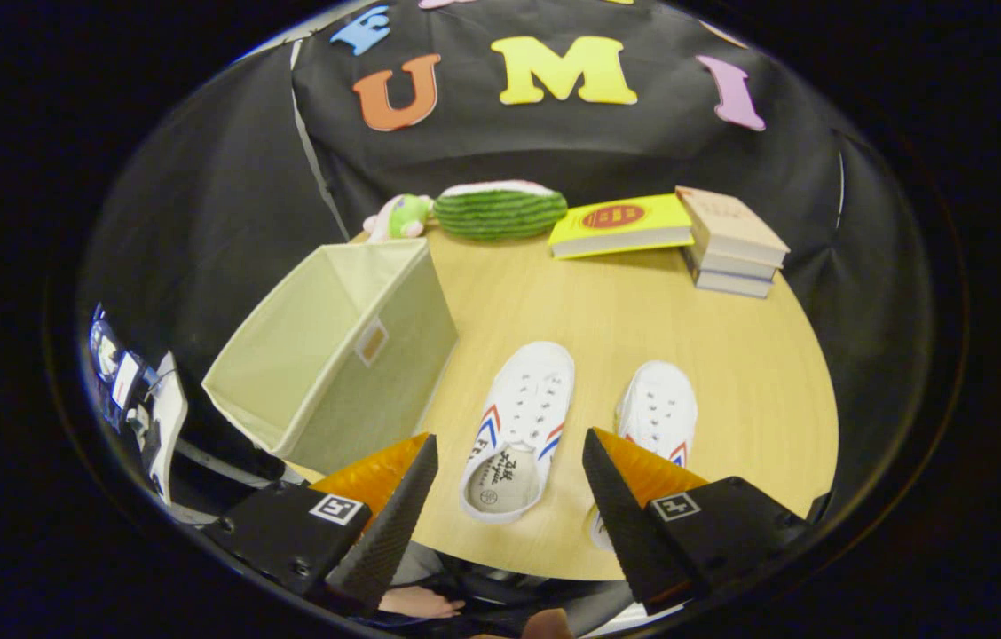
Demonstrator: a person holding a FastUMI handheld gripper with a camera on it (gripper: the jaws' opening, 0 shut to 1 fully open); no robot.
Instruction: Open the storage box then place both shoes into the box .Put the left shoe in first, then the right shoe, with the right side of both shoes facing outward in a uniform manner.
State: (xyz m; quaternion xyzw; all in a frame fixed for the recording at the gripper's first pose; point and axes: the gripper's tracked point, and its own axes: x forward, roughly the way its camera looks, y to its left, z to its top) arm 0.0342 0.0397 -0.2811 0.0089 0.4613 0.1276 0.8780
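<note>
The storage box, a pale fabric cube, is sitting at about 10 o'clock from the gripper, near the left edge of the round wooden table; its top is open, it is appearing tilted toward the camera, and only bare fabric is showing inside. A small label patch is facing the shoes on its right wall. Just right of the box, the left shoe, white with red and blue side stripes, is lying flat on its sole between the fingers and slightly beyond the tips, long axis running roughly 12 to 6 o'clock, toe pointing toward 12 o'clock and leaning slightly to 1, heel opening facing the gripper. The gripper is standing wide open, its fingers spread well apart and touching nothing, hovering above the near table edge. The right shoe is lying beside the first one at about 1 o'clock, apart from it, long axis near parallel, toe pointing away; its heel is being hidden behind the right finger. At the far table edge, around 11 to 12 o'clock, a small green plush toy and a watermelon-striped cushion are resting side by side; at 1 o'clock a yellow book is lying flat, and just right of it a stack of books is sitting.
</note>
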